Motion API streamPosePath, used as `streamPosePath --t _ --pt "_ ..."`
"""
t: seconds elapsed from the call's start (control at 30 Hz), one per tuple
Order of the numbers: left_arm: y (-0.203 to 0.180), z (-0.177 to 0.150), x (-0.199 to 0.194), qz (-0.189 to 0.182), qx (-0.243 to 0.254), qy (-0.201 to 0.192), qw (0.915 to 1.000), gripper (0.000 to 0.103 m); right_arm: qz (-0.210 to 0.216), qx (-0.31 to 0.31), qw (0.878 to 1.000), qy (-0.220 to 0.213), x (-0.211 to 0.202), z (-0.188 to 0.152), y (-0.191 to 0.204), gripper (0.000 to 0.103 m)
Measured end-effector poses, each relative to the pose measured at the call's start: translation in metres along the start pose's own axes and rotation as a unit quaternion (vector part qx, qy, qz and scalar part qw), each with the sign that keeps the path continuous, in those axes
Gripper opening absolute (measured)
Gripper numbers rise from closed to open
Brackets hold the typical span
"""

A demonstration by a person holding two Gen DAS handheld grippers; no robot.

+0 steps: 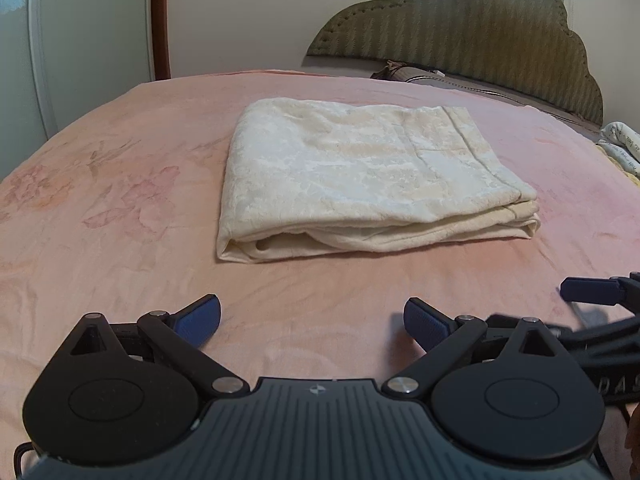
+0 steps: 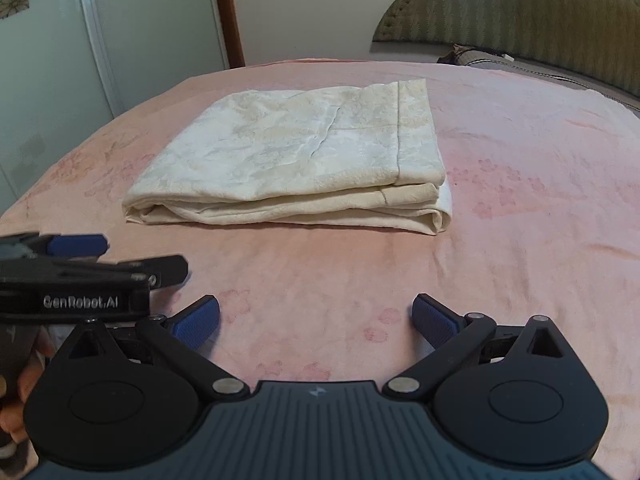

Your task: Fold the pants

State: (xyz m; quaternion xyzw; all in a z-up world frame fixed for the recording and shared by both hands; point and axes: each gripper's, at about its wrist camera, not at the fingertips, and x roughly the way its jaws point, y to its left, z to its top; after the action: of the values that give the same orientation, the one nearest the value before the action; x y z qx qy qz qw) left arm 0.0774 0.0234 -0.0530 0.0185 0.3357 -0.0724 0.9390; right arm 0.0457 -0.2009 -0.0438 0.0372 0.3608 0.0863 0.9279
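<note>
Cream patterned pants (image 1: 352, 172) lie folded into a thick rectangle on the pink bedspread (image 1: 120, 208); the right wrist view shows the same pants (image 2: 296, 152) with stacked layers along the near edge. My left gripper (image 1: 312, 322) hovers over the bedspread short of the pants, open, nothing between its blue pads. My right gripper (image 2: 316, 320) is likewise open and empty, just as far back from the pants. Each gripper shows at the edge of the other's view: the right one (image 1: 592, 292) and the left one (image 2: 80, 256).
An olive padded headboard (image 1: 460, 28) stands at the far right with pillows (image 1: 440, 76) below it. A pale wardrobe (image 2: 100, 40) and a brown door frame (image 1: 160, 20) lie beyond the bed's far edge. Folded printed cloth (image 1: 624, 148) sits at the right edge.
</note>
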Motion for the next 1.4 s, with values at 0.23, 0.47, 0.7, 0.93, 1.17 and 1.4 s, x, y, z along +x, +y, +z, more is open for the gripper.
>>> streamPosePath --t 0.23,0.47,0.7,0.93,1.17,1.4 --pt "0.006 -0.009 0.002 0.019 -0.010 -0.010 0.9997 0.100 -0.051 -0.009 0.998 -0.030 0.014 -0.011 0.004 0.103" --pt "0.006 -0.009 0.000 0.053 0.030 -0.014 0.9980 0.103 -0.055 -0.015 0.998 -0.027 0.014 -0.011 0.005 0.103" --pt "0.013 -0.010 0.000 0.054 0.007 -0.010 0.9985 0.103 -0.056 -0.016 0.998 -0.028 0.015 -0.011 0.007 0.103" --pt "0.018 -0.010 0.001 0.040 -0.007 -0.007 0.9992 0.103 -0.056 -0.015 0.998 -0.028 0.015 -0.011 0.006 0.103" --pt "0.017 -0.010 0.001 0.042 -0.005 -0.008 0.9991 0.103 -0.056 -0.015 0.998 -0.028 0.015 -0.011 0.006 0.103" --pt "0.017 -0.010 0.001 0.042 -0.005 -0.008 0.9991 0.103 -0.056 -0.015 0.998 -0.027 0.015 -0.011 0.006 0.103"
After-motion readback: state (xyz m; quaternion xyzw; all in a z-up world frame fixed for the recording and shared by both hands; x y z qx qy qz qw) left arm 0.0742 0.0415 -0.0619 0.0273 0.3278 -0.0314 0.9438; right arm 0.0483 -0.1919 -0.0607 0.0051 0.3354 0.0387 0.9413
